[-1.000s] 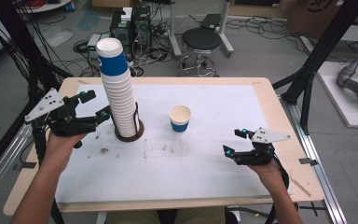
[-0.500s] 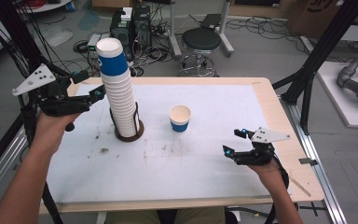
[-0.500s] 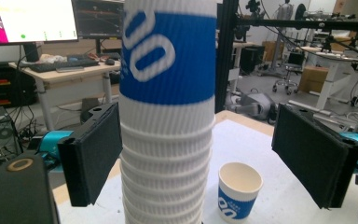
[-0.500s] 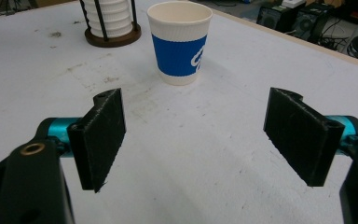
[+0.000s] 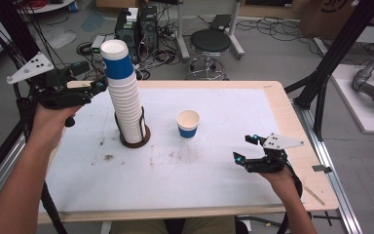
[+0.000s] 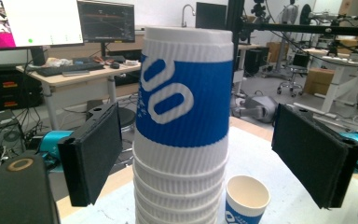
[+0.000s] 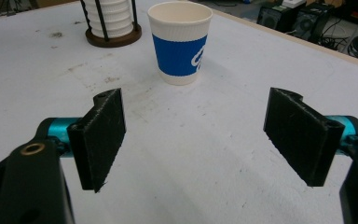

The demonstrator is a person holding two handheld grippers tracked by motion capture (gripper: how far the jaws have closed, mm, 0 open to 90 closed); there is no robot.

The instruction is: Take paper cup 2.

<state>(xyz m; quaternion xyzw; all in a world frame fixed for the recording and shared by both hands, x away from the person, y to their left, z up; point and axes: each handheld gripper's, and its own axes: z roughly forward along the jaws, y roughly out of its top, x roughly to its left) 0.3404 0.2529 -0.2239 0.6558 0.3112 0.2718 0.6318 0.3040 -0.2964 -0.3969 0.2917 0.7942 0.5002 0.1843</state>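
A tall stack of upturned white paper cups [image 5: 125, 105] stands in a round wire holder [image 5: 135, 140] at the table's left middle. Its top cup [image 5: 117, 61] has a blue band. My left gripper [image 5: 101, 86] is raised to the left of that top cup and is open. In the left gripper view the top cup [image 6: 184, 102] stands between my spread jaws, with gaps on both sides. A single upright blue-banded cup [image 5: 188, 123] sits at the table's centre. My right gripper [image 5: 241, 152] hovers open low over the front right. The upright cup [image 7: 179, 44] is well ahead of it.
The white table mat [image 5: 185, 185] carries a few dark smudges near the holder. The wooden table edge [image 5: 297, 131] runs along the right. A stool [image 5: 210, 41] and computer gear stand on the floor behind the table. The holder's base [image 7: 113, 35] lies beyond the right gripper's left jaw.
My left gripper has risen from table height beside the stack and moved in to the level of the top cup. The right gripper has stayed still.
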